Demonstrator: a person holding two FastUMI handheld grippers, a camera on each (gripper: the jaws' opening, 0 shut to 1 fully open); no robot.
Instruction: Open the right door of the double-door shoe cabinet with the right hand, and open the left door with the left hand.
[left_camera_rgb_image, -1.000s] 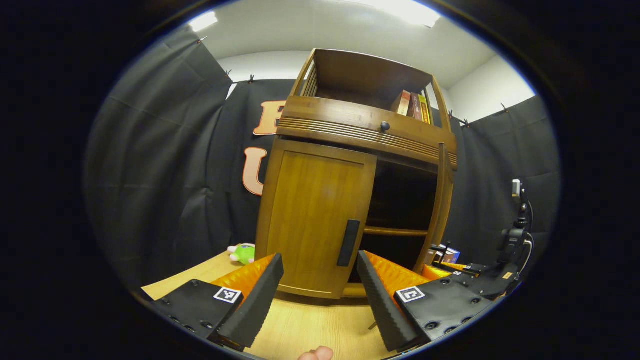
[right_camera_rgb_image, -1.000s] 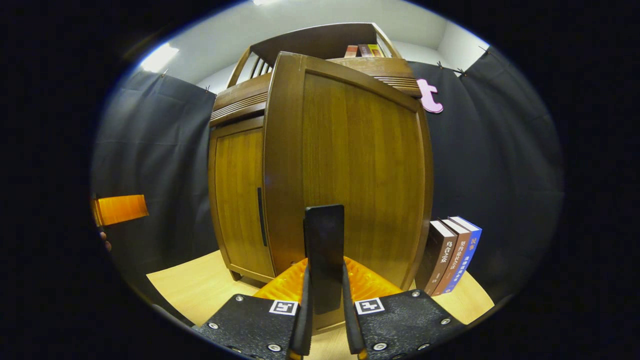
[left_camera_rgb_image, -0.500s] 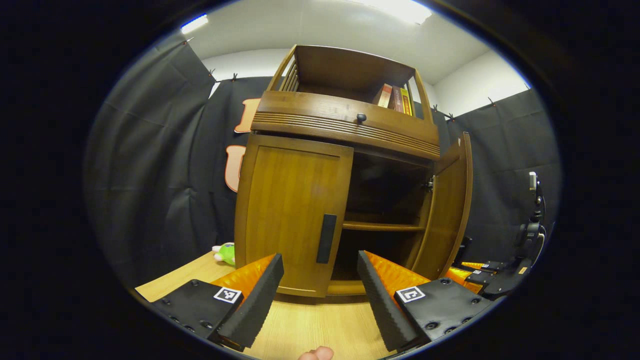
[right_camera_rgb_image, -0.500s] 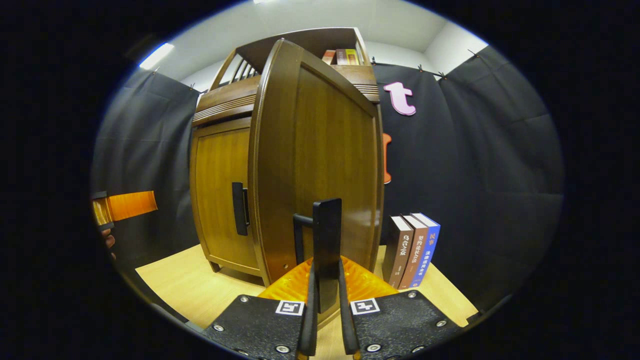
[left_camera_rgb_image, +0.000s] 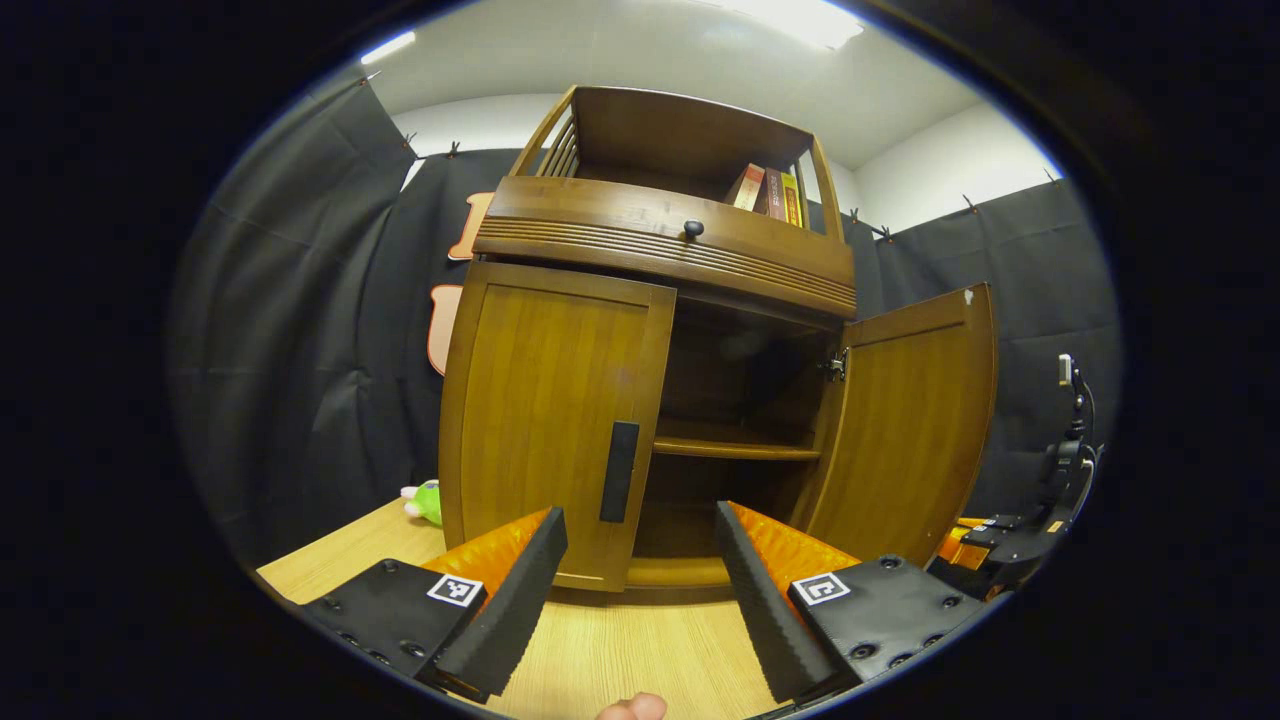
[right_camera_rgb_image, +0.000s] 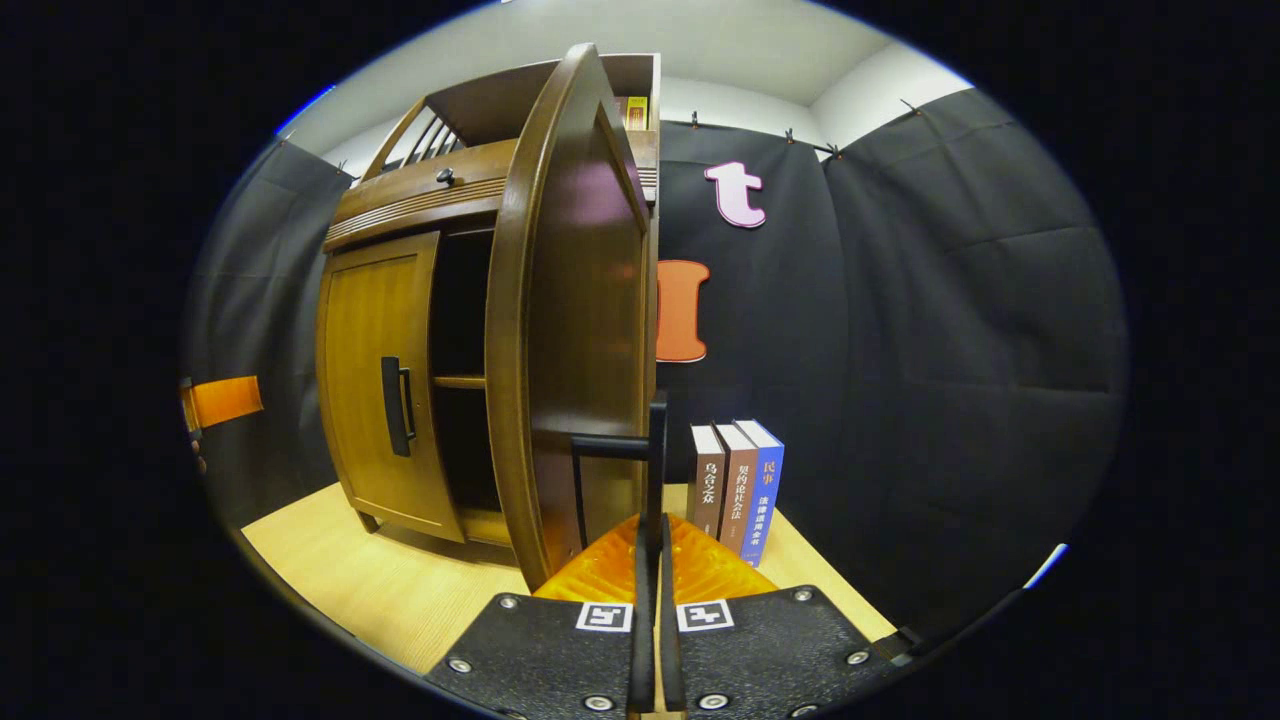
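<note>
My right gripper pinches the right door's handle to swing it wide; my left gripper waits spread before the left door's handle.

Chinese titles on book spines

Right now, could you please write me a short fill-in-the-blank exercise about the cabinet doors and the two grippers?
1. The right door of the shoe cabinet stands ____.
2. The left door is ____.
3. The right gripper is shut on the right door's ____.
4. The left gripper faces the left door handle with its jaws ____.

Missing words: open; closed; handle; open
</note>
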